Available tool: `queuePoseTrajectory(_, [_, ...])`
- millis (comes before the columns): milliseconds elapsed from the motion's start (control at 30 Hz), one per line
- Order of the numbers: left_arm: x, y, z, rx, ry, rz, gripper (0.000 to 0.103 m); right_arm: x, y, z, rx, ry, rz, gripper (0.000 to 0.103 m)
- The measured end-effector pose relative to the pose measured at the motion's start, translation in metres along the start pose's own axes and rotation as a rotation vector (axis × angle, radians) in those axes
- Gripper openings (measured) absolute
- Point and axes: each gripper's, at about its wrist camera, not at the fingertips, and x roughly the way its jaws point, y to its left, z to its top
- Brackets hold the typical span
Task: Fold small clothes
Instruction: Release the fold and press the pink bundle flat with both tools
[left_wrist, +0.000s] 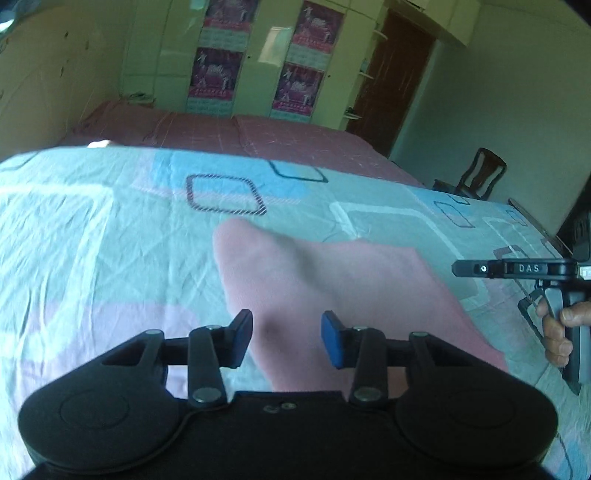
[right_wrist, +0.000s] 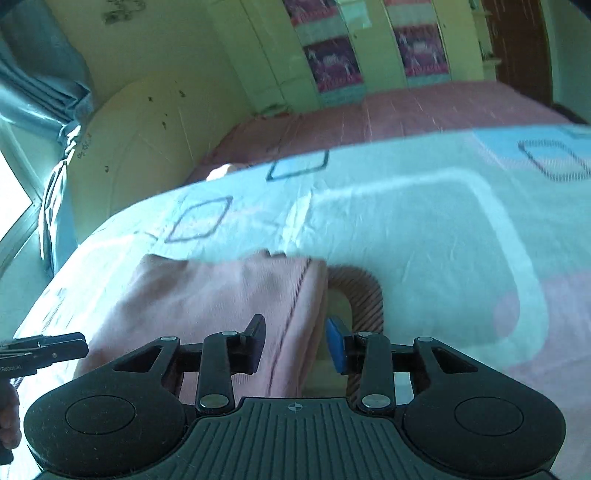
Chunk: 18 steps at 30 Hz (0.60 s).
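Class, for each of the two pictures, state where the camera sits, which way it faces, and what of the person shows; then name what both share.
Left wrist: on the left gripper, looking down at the pink cloth garment; jaws apart, a hand holding the right gripper.
Right wrist: on the right gripper, over the garment's edge; jaws apart, left gripper at lower left.
Shared: garment, patterned bedsheet, green wardrobe.
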Motion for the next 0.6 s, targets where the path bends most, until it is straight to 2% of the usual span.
queuePoseTrajectory(33, [0.007, -0.008, 0.005, 0.039, 0.009, 0.003, 0.038, 0.004, 0.008, 0.006, -0.053, 0.007, 0.001, 0.021])
queuePoseTrajectory(133, [0.037, -0.023, 0.015, 0.1, 0.059, 0.004, 0.038, 0.028, 0.024, 0.01, -0.175, 0.052, -0.018, 0.021])
queuePoseTrajectory(167, [0.047, -0.024, 0.016, 0.105, 0.069, 0.02, 0.034, 0.04, 0.027, 0.009, -0.208, 0.078, -0.034, 0.021])
queuePoseTrajectory(267, [0.068, -0.025, 0.014, 0.115, 0.097, 0.047, 0.037, 0.078, 0.02, -0.003, -0.274, 0.188, -0.12, 0.021])
queuePoseTrajectory(300, [0.072, -0.024, 0.013, 0.105, 0.111, 0.048, 0.037, 0.085, 0.016, -0.007, -0.276, 0.188, -0.132, 0.021])
queuePoseTrajectory(367, [0.075, -0.021, 0.016, 0.084, 0.13, 0.046, 0.037, 0.087, 0.005, -0.008, -0.218, 0.18, -0.117, 0.021])
queuePoseTrajectory(467, [0.067, -0.021, 0.016, 0.093, 0.135, 0.056, 0.036, 0.083, 0.004, -0.008, -0.226, 0.188, -0.127, 0.021])
queuePoseTrajectory(500, [0.06, -0.024, 0.016, 0.105, 0.127, 0.062, 0.034, 0.076, 0.008, -0.005, -0.227, 0.183, -0.131, 0.021])
queuePoseTrajectory(533, [0.049, -0.029, 0.016, 0.115, 0.107, 0.058, 0.027, 0.066, 0.014, -0.004, -0.233, 0.166, -0.125, 0.021])
queuePoseTrajectory(600, [0.021, -0.038, 0.006, 0.123, 0.061, 0.026, 0.028, 0.037, 0.029, -0.006, -0.246, 0.13, -0.067, 0.021])
